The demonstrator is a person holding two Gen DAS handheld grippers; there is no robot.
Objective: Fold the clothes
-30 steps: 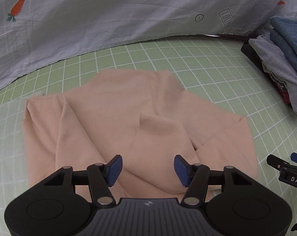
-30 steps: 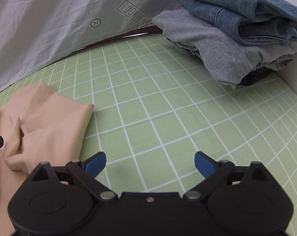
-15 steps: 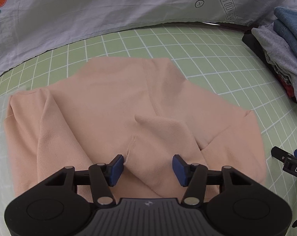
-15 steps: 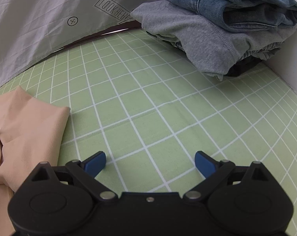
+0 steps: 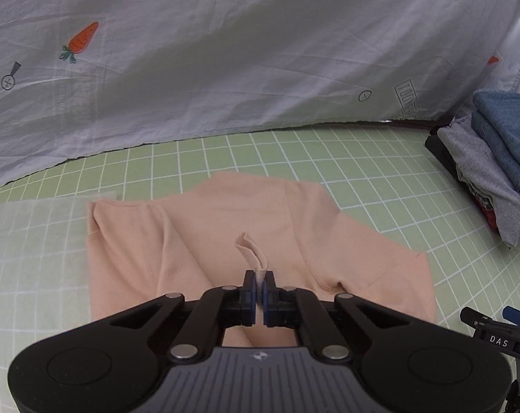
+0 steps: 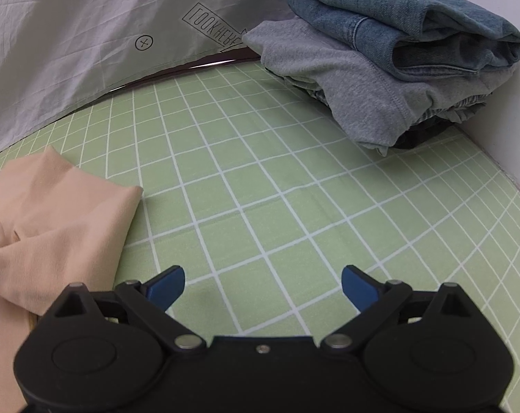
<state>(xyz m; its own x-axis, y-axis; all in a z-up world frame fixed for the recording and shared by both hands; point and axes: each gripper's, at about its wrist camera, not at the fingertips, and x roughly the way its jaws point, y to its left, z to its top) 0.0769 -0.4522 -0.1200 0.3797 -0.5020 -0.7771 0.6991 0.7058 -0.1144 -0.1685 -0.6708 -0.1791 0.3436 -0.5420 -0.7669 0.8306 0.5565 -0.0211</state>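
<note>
left wrist view shows the left gripper (image 5: 259,287) with its two blue pads pressed together on a narrow fold of the peach garment (image 5: 225,227). this pinched fold stands up from the rest of the cloth, which lies spread on the green grid mat (image 5: 346,158), near the middle of it. some seams and a few soft wrinkles are visible on the garment. at the far edge of the mat hangs a white sheet (image 5: 225,51) printed with small carrots. at the right side of the mat sits a stack of folded clothes (image 5: 494,158), grey below and blue denim on top, well apart from the peach garment.

in the right wrist view the right gripper (image 6: 262,287) has its jaws wide apart, nothing is between them, only bare mat below. one edge of the peach garment lies to its left, beside the left finger but i cannot tell if it touches.
</note>
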